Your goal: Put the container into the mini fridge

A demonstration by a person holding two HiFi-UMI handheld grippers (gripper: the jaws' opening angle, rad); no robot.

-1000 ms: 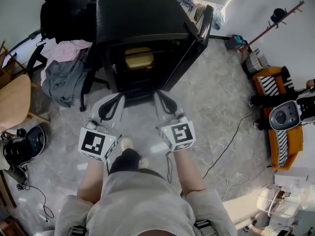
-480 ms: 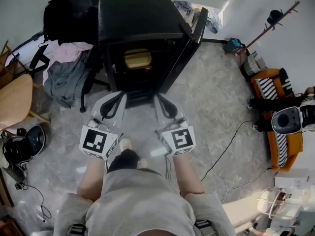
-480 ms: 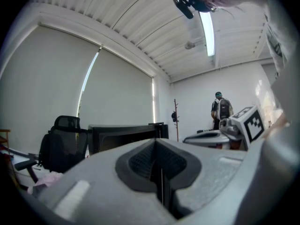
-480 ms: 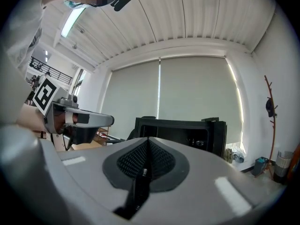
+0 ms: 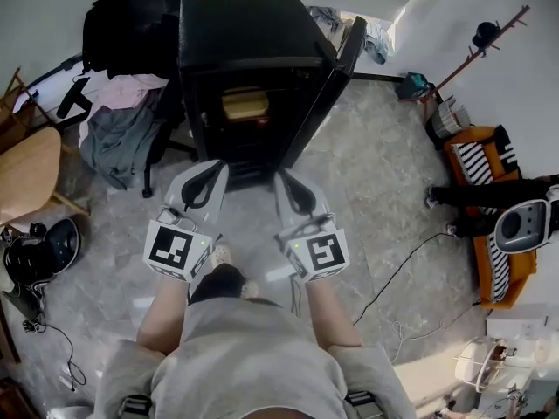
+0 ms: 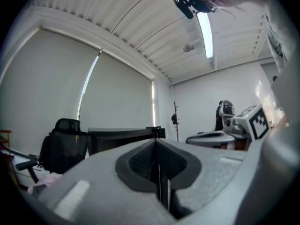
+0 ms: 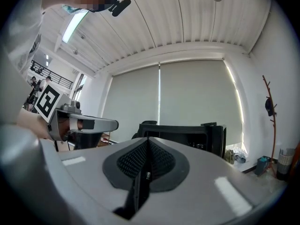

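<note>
With the flat yellow container (image 5: 244,104) inside the black mini fridge (image 5: 246,30), the left claw (image 5: 206,173) and right claw (image 5: 289,182), both closed and empty, should gently push its open door (image 5: 338,58) shut.

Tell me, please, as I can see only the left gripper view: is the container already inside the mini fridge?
Observer: Yes. The head view shows a yellowish container sitting inside the mini fridge.
Operator: Thank you. Is the fridge closed?
Observer: No. Its door stands swung wide open, on the right of the fridge in the head view.
Operator: And is the right gripper holding anything?
Observer: No. The right gripper view shows the right gripper with its jaws together and nothing between them.
</note>
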